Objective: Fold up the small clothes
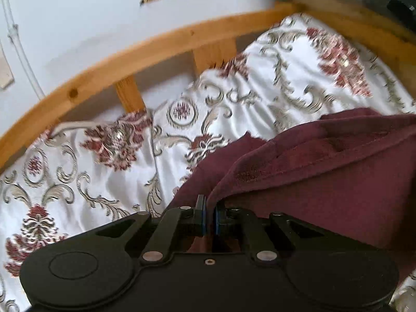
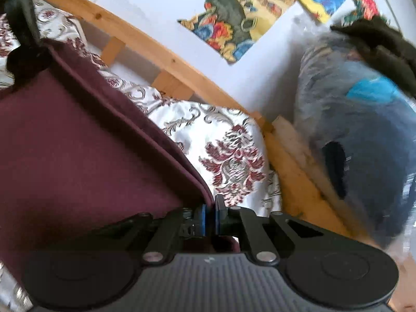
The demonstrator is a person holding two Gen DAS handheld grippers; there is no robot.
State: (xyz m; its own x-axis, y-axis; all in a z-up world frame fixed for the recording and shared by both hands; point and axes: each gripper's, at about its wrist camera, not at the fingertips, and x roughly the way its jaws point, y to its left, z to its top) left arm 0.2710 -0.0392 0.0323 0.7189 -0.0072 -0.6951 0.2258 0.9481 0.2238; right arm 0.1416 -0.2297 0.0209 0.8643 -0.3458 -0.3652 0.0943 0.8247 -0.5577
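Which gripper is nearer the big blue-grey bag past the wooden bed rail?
Right. The right gripper, shut on the maroon garment's edge, has the blue-grey bag just beyond the wooden bed rail. The left gripper holds the garment's far end, the bag out of its view.

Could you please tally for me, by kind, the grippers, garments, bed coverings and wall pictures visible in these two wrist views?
Grippers: 2, the left gripper and right gripper, each shut on the garment
Maroon garment: 1
Patterned bedspread: 1
Colourful wall pictures: 3, as far as can be told
Total: 7
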